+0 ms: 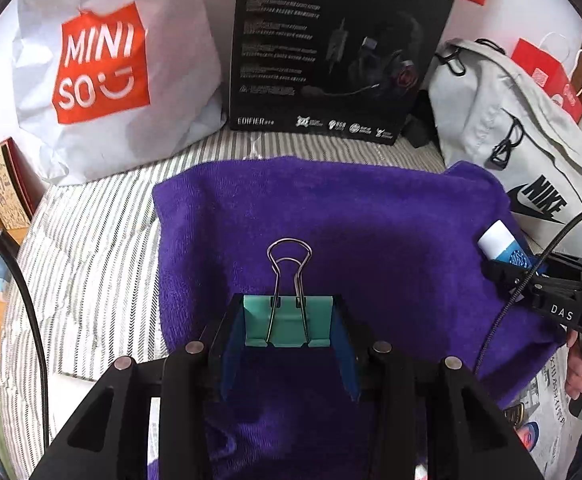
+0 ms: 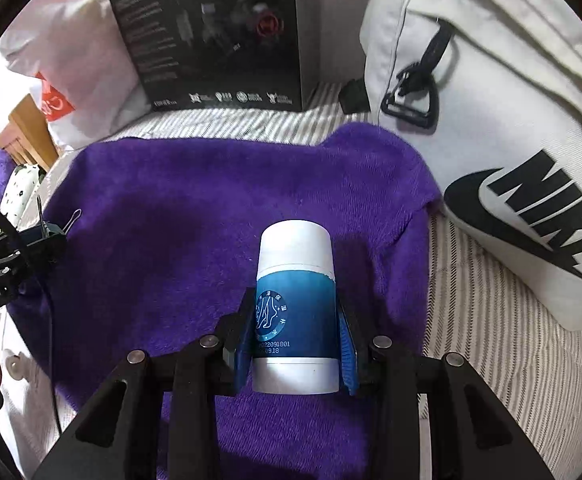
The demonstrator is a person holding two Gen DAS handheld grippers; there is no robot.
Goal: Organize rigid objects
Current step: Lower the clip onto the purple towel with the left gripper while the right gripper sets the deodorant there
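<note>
Behind the purple towel [image 1: 371, 216] we read MINISO, EDIFIER and NIKE; our left gripper [image 1: 289, 322] clamped a teal binder clip [image 1: 289, 320], our right gripper [image 2: 295, 328] a blue bottle [image 2: 295, 304], its seal illegible.

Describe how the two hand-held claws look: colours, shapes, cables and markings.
Both claws are black, angular frames with round silver bolts and flat blue pads on the fingers. The right claw carries white letters "DAS" and a thin black cable. The left claw shows white lettering ending "Robot.AI" and also trails a black cable.
</note>
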